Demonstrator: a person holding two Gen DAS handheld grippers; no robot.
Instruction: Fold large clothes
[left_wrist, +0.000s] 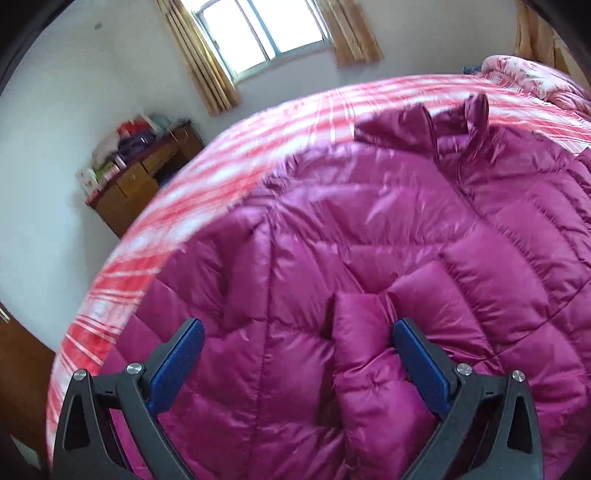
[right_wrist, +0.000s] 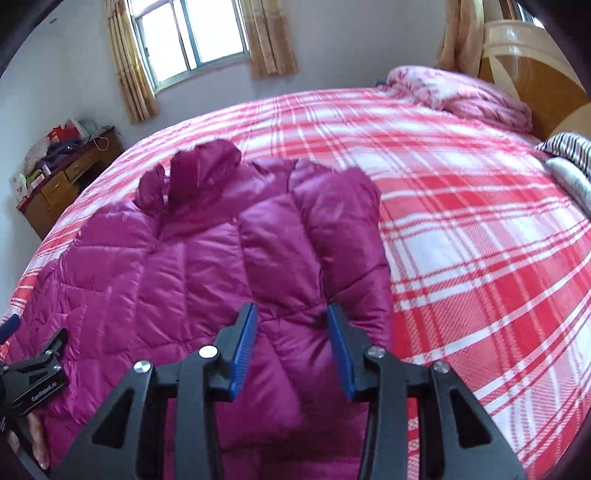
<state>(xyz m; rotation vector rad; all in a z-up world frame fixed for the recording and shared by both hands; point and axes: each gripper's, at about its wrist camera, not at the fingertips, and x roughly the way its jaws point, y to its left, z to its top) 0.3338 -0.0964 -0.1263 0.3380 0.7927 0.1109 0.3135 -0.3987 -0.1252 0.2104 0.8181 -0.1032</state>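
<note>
The coat (right_wrist: 207, 251) is big, puffy and purple-pink, and it lies flat on the bed (right_wrist: 461, 229), nearer the bed's left side, with its collar (right_wrist: 195, 173) pointing far away toward the window (right_wrist: 188, 37). So its long way runs straight out from both grippers. A sleeve (right_wrist: 332, 236) is folded over the coat's right side, and its end reaches back to the right gripper (right_wrist: 291, 314). That gripper's jaws are partly spread with a puffy ridge of the sleeve between them (I can't tell if the pads really squeeze it). The left gripper (left_wrist: 297, 328) is over the coat's near left part, jaws spread wide and holding nothing, with a raised fold (left_wrist: 364, 332) just inside its right pad. The right gripper looks nearer to a good hold, I think. Right of the coat the bed is bare plaid, lots of room to move. Left of the coat the bed's edge is close, with a desk (left_wrist: 140, 181) beyond it. A quilt (right_wrist: 454, 92) is bunched at the far right corner, well away from the coat.
</note>
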